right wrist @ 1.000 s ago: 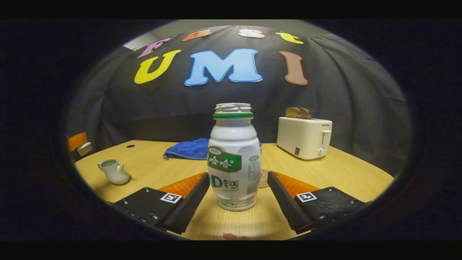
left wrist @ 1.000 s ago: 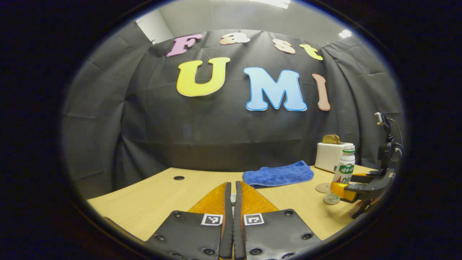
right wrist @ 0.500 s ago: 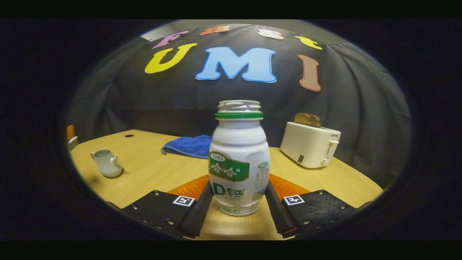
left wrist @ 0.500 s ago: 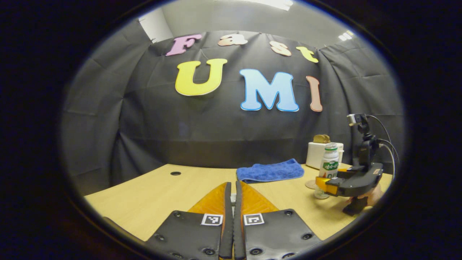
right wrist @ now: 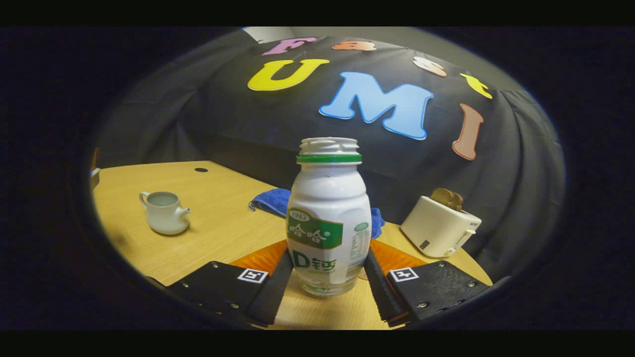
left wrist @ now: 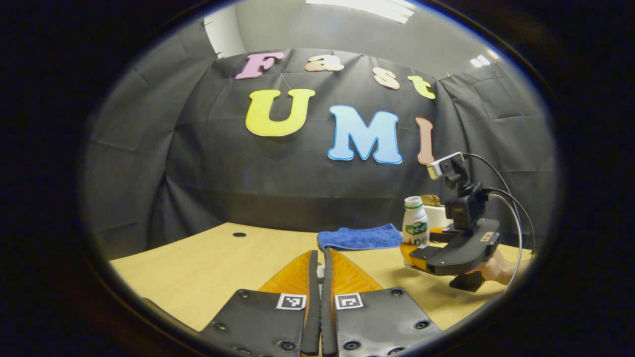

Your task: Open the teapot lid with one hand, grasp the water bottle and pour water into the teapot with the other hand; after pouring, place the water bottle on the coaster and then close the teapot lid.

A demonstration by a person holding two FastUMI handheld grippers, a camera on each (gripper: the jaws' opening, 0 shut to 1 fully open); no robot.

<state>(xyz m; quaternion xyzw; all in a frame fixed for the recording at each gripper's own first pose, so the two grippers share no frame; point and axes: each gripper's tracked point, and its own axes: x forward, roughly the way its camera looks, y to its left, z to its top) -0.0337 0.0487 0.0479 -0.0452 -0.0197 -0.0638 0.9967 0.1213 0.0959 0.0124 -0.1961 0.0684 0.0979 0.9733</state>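
Wooden table (left wrist: 208,258) stretches ahead in the left gripper view, where my left tongs (left wrist: 320,277) sit pressed together with nothing visible between them. Right gripper view: my right tongs (right wrist: 325,277) clamp the bottle (right wrist: 328,218); the lidless teapot (right wrist: 163,213) stands far left.

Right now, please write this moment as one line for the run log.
right gripper: shut on water bottle | left gripper: shut | teapot: lid off, on table | pour: not started

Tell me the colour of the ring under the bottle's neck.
Green, on the bottle; clearest in the right gripper view.
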